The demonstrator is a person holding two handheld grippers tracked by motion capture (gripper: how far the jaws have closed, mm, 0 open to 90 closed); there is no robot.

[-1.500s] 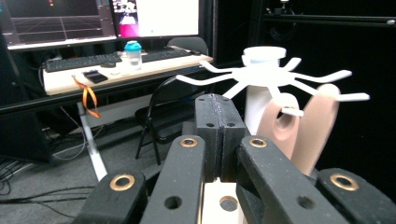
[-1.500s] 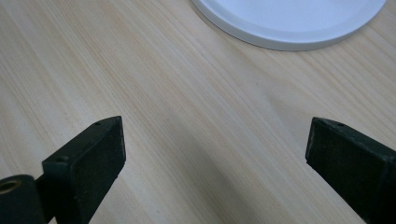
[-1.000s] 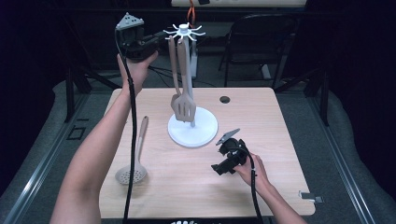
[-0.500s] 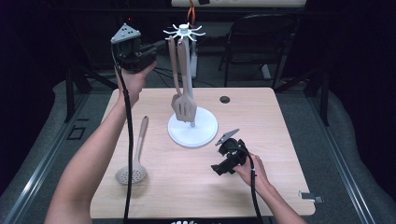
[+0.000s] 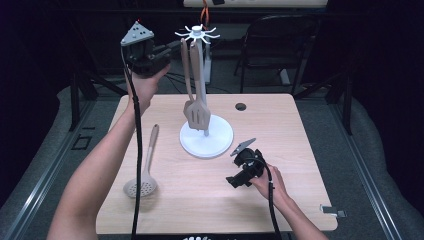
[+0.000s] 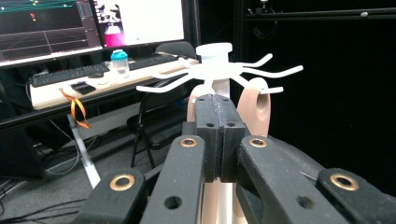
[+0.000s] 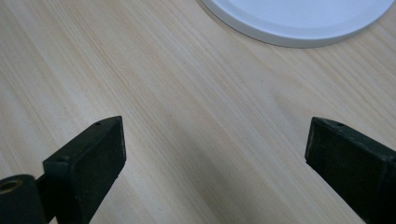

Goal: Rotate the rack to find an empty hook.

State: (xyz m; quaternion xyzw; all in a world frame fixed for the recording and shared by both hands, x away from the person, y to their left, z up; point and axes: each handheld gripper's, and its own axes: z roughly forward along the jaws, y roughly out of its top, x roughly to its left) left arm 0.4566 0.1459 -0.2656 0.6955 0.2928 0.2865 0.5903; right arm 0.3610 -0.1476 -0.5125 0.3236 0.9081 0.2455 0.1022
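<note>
Two beige utensils hang from the white utensil stand, a slotted spatula among them, its blade low near the stand's round base. The stand rises from the middle of the light wooden counter to a crown of hooks.

The left tongs are held high beyond the counter's far left edge, just beside that crown of hooks, pointing toward it. In the left gripper view their jaws are pressed together with nothing between them, and right behind the tips show the looped ends of the hanging handles under the hook crown. Whether the tips touch a handle cannot be told.

The right tongs rest low over the counter's near right part, in front of the stand's base and apart from it. In the right gripper view their jaws are spread wide over bare wood, with the rim of the white base at the top edge.

A beige skimmer lies flat on the counter's left side, its perforated round head toward the person, its handle pointing away, well apart from both tongs. A small dark round thing sits near the far edge, right of the stand.
</note>
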